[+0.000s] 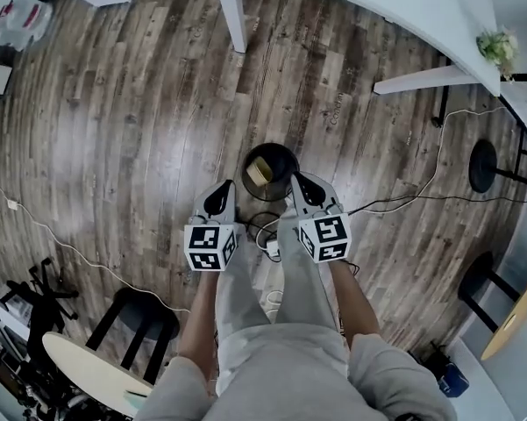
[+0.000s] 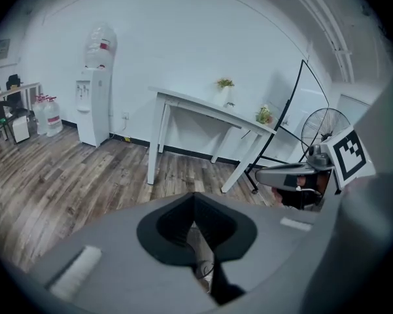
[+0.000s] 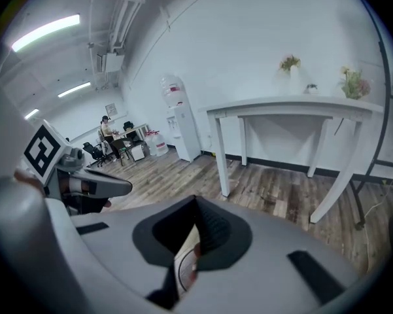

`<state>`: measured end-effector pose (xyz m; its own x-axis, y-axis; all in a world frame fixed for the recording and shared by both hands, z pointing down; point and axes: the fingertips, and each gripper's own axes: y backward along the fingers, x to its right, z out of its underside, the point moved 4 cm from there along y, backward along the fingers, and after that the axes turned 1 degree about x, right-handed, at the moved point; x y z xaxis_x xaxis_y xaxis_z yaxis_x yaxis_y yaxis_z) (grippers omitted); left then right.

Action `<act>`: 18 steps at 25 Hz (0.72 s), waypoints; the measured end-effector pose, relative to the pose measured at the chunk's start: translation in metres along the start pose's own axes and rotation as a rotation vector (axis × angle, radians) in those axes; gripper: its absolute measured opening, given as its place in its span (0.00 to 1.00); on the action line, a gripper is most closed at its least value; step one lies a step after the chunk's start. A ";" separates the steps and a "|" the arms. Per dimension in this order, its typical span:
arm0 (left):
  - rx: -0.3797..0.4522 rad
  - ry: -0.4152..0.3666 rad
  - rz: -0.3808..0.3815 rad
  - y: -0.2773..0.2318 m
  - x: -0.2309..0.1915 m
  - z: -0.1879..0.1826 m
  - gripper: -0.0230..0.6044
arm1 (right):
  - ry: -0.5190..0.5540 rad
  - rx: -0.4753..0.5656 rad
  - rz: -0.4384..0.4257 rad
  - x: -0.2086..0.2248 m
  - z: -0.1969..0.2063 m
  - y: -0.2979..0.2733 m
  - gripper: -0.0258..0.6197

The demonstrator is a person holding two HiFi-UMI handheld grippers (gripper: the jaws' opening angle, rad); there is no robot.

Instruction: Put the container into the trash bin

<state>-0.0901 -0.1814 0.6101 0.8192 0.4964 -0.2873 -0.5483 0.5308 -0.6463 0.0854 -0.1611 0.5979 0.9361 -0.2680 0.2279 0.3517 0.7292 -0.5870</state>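
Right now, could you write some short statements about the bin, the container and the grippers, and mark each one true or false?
1. The trash bin stands on the wooden floor. True.
2. The right gripper holds the container. False: the container lies inside the trash bin, and the jaws are shut on nothing.
3. The left gripper is shut. True.
4. The water dispenser stands on the white table. False: it stands on the floor by the wall.

The trash bin is black, the container tan, the floor brown wood-grain.
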 end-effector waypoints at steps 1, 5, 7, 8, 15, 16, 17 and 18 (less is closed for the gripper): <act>0.011 -0.006 -0.002 0.001 0.000 -0.009 0.05 | 0.006 0.016 0.002 0.002 -0.011 0.000 0.06; 0.072 -0.041 -0.011 0.012 0.002 -0.054 0.05 | 0.039 0.091 0.017 0.003 -0.061 0.008 0.06; 0.106 -0.055 -0.017 0.021 0.004 -0.077 0.05 | 0.053 0.121 0.025 0.002 -0.083 0.016 0.06; 0.121 -0.063 -0.019 0.025 0.005 -0.088 0.05 | 0.060 0.135 0.027 0.002 -0.094 0.019 0.06; 0.206 -0.120 -0.032 0.057 0.020 -0.150 0.05 | 0.093 0.217 0.035 -0.002 -0.153 0.052 0.06; 0.214 -0.129 -0.033 0.063 0.021 -0.158 0.05 | 0.097 0.230 0.038 -0.003 -0.162 0.057 0.06; 0.222 -0.137 -0.036 0.069 0.023 -0.165 0.05 | 0.100 0.241 0.040 -0.005 -0.171 0.062 0.06; 0.229 -0.142 -0.041 0.075 0.024 -0.171 0.05 | 0.101 0.252 0.042 -0.006 -0.179 0.068 0.06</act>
<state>-0.0826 -0.2473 0.4339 0.8186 0.5541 -0.1512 -0.5520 0.6862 -0.4737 0.1056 -0.2228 0.4183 0.9504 -0.2865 0.1212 0.3111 0.8714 -0.3793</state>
